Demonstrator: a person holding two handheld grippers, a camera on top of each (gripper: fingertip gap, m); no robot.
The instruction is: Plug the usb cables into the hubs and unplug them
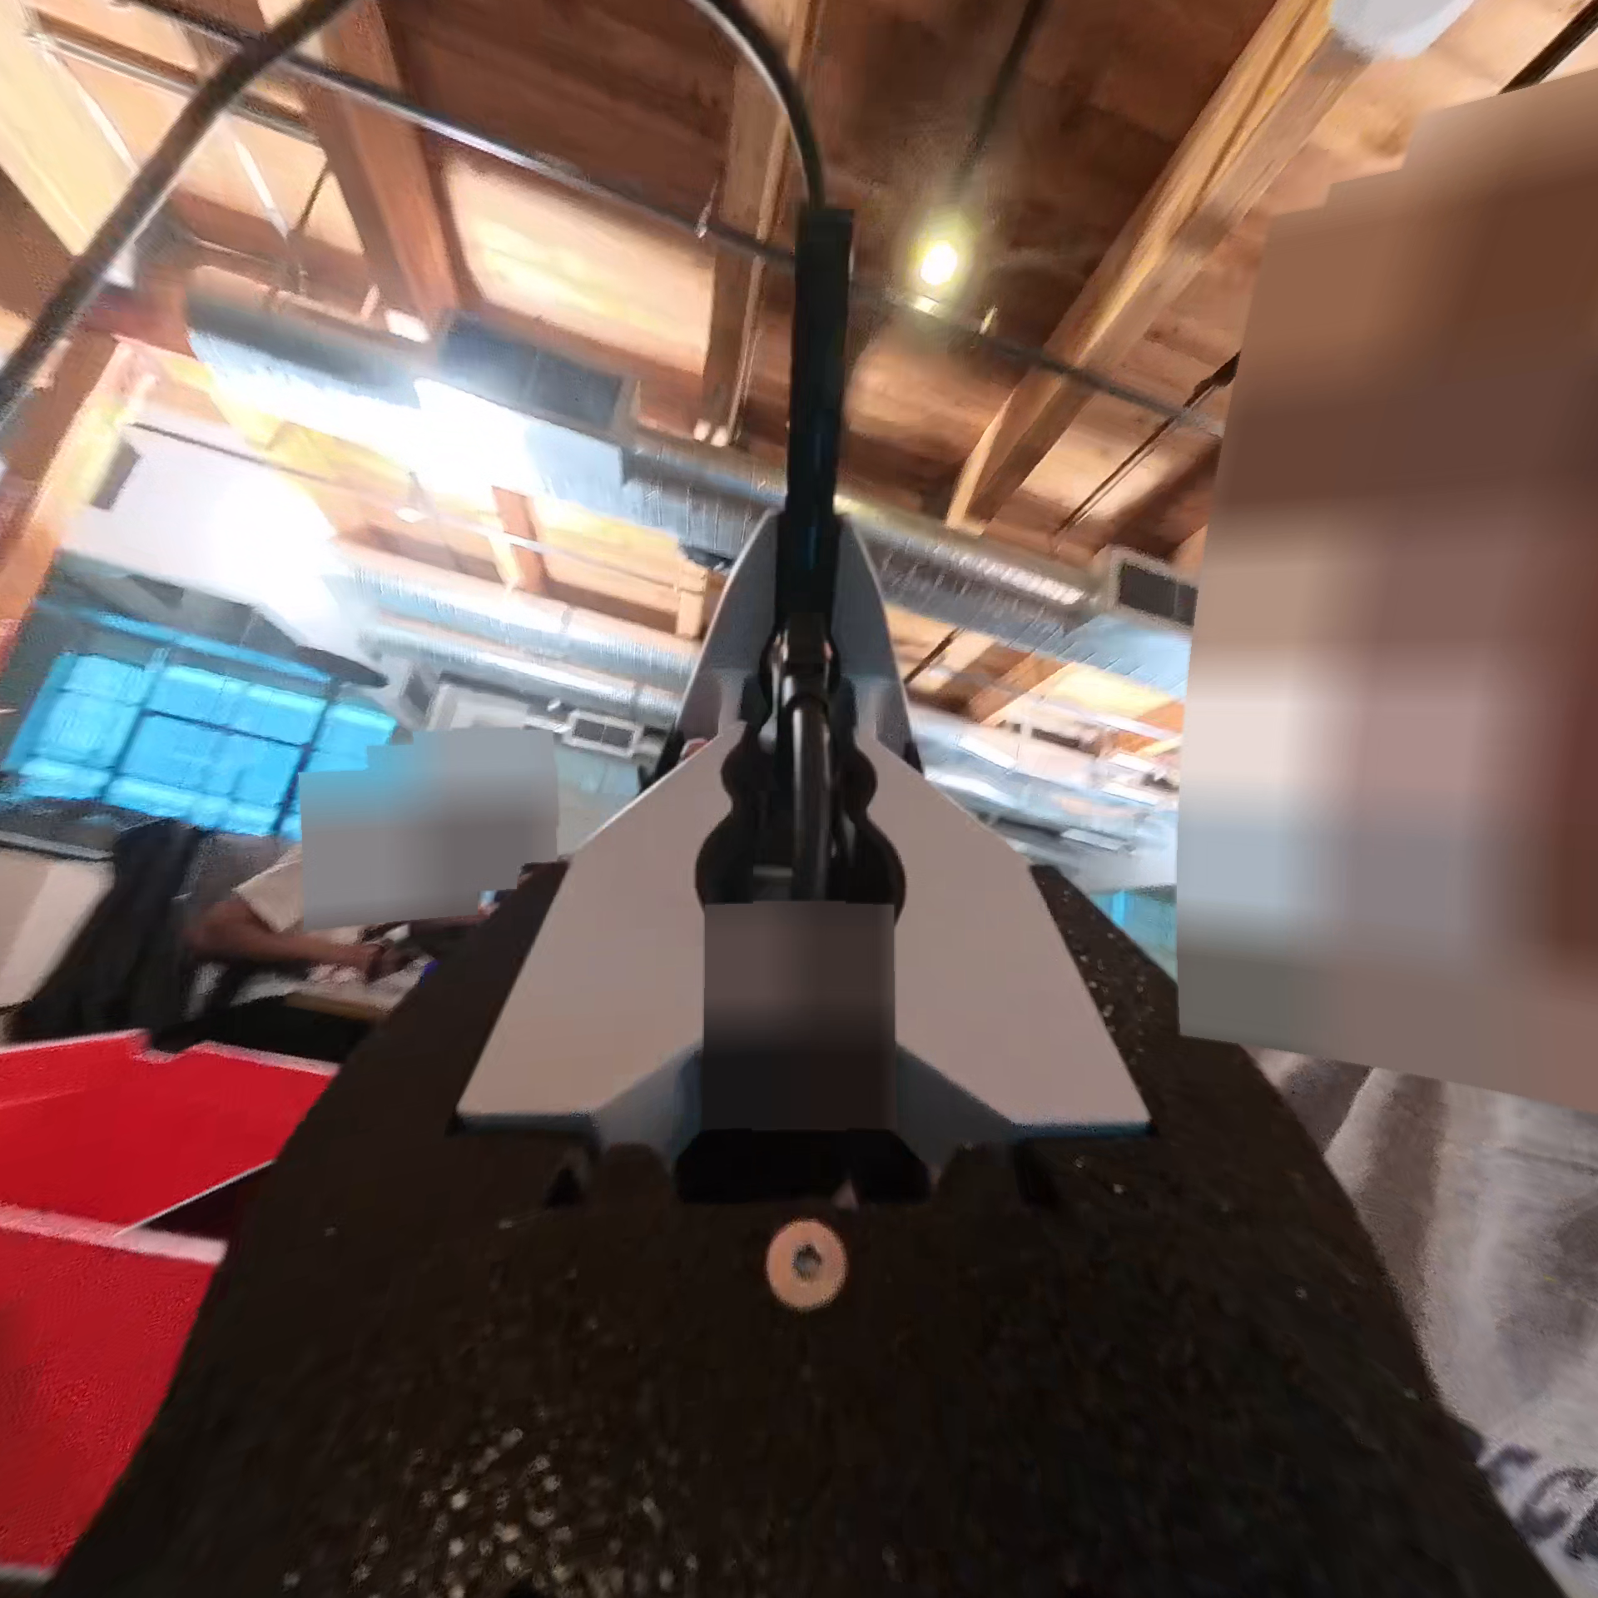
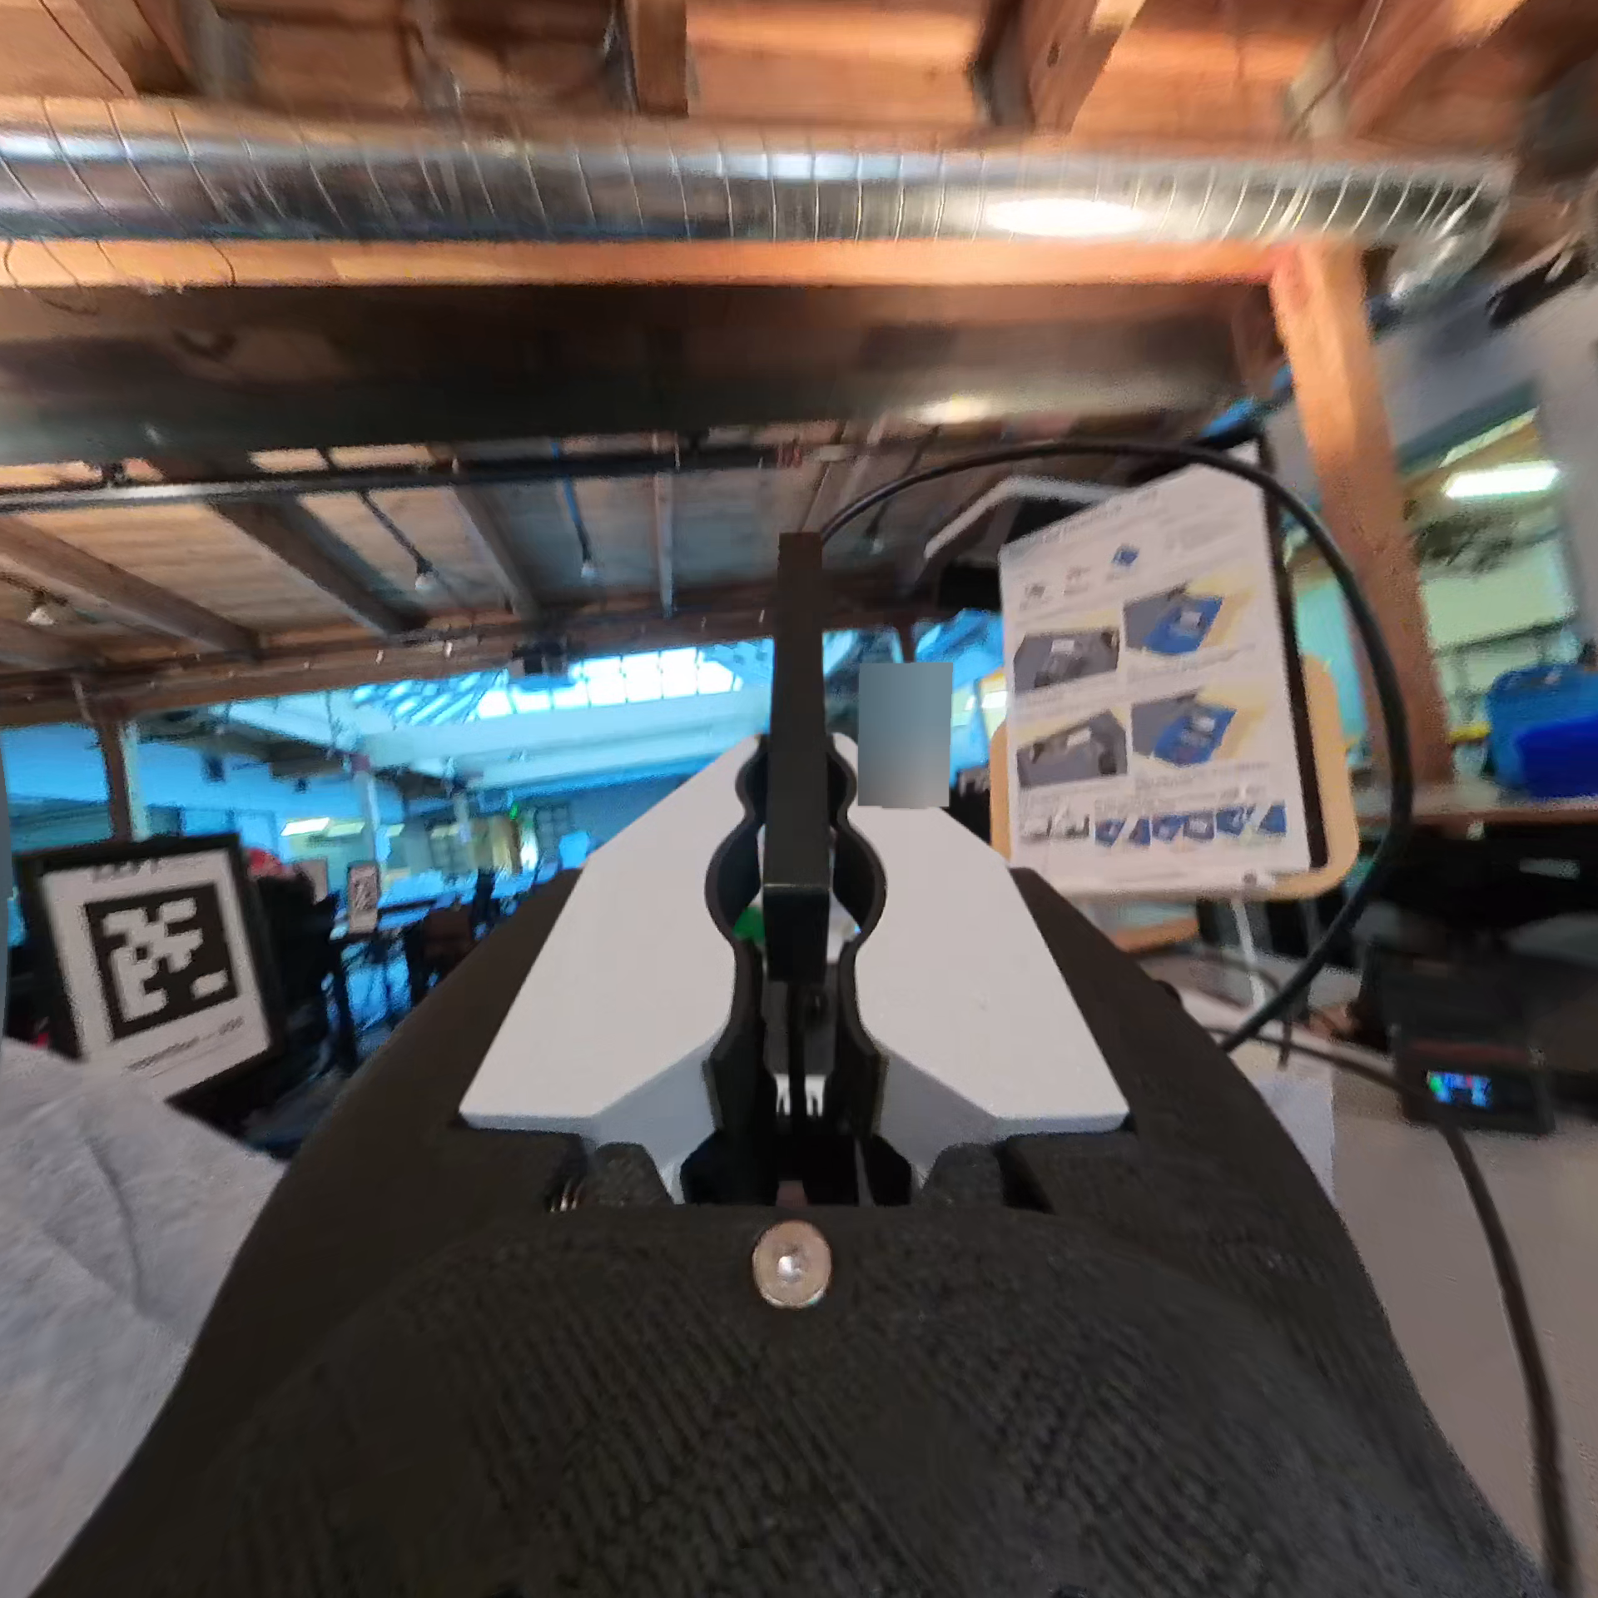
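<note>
While tilted up toward the ceiling beams (image 1: 1124,216), left claw (image 1: 800,536): clamped on a slim black bar (image 1: 817,389), seen edge-on, far end nearer the beams than the claw tips.
Cord (image 1: 800,112): leaves the bar's far end and arcs off below the beams; a second dark cord looped deep inside the claw.
Right claw (image 2: 795,752): clamped on a flat black slab (image 2: 800,657), likewise aimed toward the beams.
Thin cord (image 2: 1375,692): runs from the slab's far end in a wide loop, then drops away from the beams toward the surface (image 2: 1383,1254).
Hub or plug: cannot tell which piece is which; no ports visible.
Step, likely: bringing the two pieces together, or carrying them apart.
Doing it well: lower both away from the beams, square the ends, line up edge to edge, push or pull straight without twisting, keep slack in both cords.
</note>
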